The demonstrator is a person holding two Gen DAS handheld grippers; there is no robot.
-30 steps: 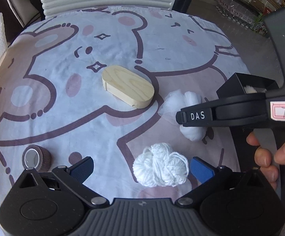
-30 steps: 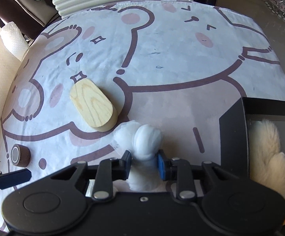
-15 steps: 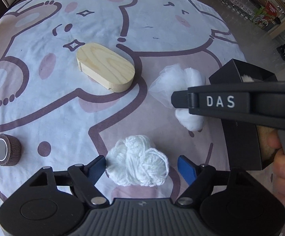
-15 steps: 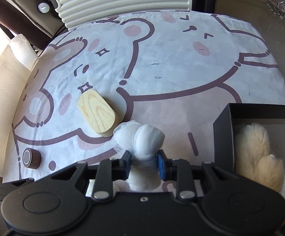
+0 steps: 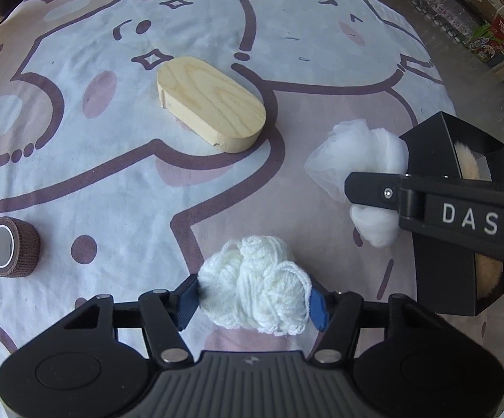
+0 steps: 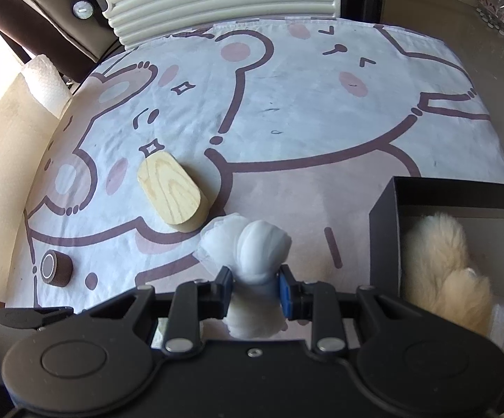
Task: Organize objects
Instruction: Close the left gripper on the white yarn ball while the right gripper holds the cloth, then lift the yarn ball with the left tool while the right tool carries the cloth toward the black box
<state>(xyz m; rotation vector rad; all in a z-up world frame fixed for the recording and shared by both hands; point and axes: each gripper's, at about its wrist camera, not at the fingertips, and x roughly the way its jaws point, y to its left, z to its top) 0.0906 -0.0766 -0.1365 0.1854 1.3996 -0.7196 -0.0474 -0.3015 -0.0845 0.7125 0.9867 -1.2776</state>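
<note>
One cream fluffy piece point(image 6: 450, 264) already lies inside the black box point(image 6: 384, 230), so the sorting is under way but mostly ahead. The right tongs point(image 6: 255, 291) are pinched tight on a white gauzy wad point(image 6: 255, 244), held just beside the box's near wall and not yet over its opening. The left tongs point(image 5: 253, 301) are closing on a white yarn bundle point(image 5: 255, 292) resting on the bear-print counter point(image 5: 217, 10), a little further from the box. Well away from the box, a wooden oval block point(image 5: 213, 101) and a brown tape roll point(image 5: 11, 247) sit untouched.
</note>
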